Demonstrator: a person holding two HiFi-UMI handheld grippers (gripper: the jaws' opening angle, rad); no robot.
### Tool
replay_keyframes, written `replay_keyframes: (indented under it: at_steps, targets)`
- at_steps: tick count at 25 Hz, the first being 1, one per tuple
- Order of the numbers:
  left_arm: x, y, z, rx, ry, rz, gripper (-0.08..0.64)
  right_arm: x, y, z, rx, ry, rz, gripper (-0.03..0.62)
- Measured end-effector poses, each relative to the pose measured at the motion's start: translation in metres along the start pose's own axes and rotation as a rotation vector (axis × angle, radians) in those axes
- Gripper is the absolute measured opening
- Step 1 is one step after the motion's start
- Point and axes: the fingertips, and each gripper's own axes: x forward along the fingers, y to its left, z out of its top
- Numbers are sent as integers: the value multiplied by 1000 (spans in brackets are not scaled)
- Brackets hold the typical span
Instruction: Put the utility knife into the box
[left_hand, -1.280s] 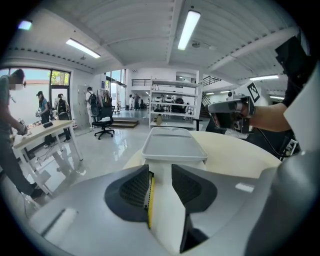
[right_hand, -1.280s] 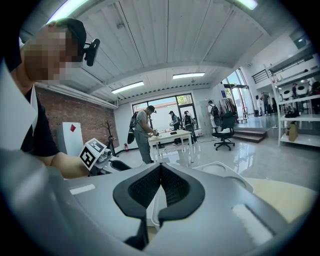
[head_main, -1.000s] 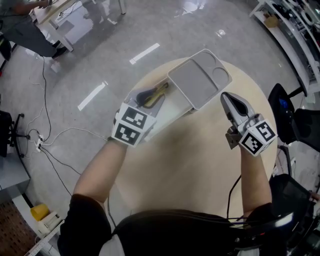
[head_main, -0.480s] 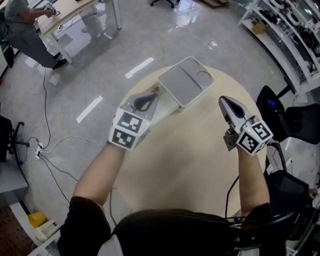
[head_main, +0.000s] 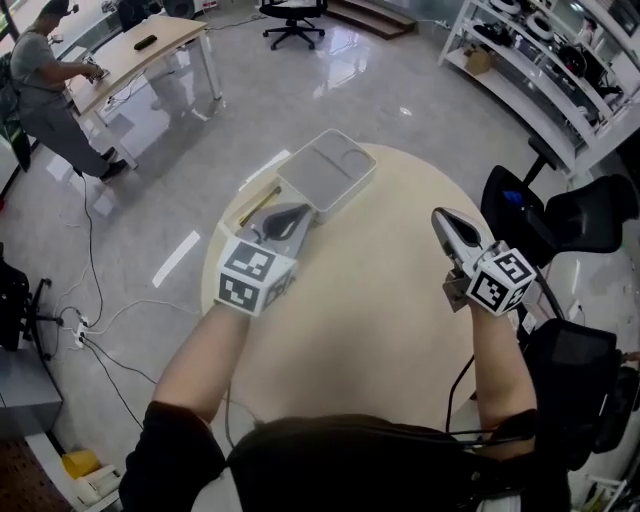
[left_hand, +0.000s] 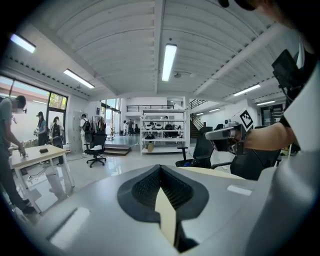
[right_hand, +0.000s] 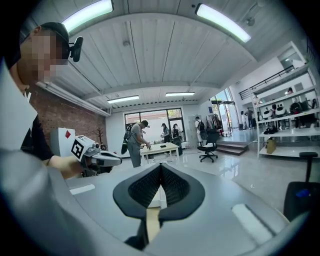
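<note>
Beige surface (head_main: 380, 330): round and pale, it fills the middle of the head view; I look steeply down on it, with glossy grey floor (head_main: 150, 200) all around.
Grey box (head_main: 328, 172): at the surface's far edge, upper centre of the frame, with a flat grey panel tilted toward the upper right and a paler open part to its lower left.
Utility knife (head_main: 258, 206): I make out only a thin yellowish strip in the open part of the box, at the upper left of the left gripper's tips. It is too small to tell more.
Left gripper (head_main: 292, 214): left of centre, pointing up the frame toward the box, with its tips just beside the box's near edge. Its marker cube (head_main: 255, 280) sits over my hand. In its own view the fingers are pressed together with nothing between them.
Right gripper (head_main: 447, 220): right of centre over bare surface, well apart from the box, with a marker cube (head_main: 503, 280) behind it. In its own view the black ribbed fingers meet at the tips and hold nothing.
Office chair (head_main: 585, 215): black, at the right edge beyond the surface.
Person (head_main: 45, 95): stands at a wooden desk (head_main: 140, 50) in the upper left corner.
Shelves (head_main: 540, 60): white, along the upper right.
</note>
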Motion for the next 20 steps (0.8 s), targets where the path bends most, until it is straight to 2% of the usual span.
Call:
replay_keyframes:
  at_steps: [7,15,20]
  targets:
    - [-26,-122,48,5,-55,16,0,-118,-13,-1,28,-31,11,14]
    - [-65,-262,65,-101,-96,78,0,-250,-12,-16,20,29,77,14]
    - [-82,-330,79,-91,-106,91,0,-316,-7,-17,19,31,95,14]
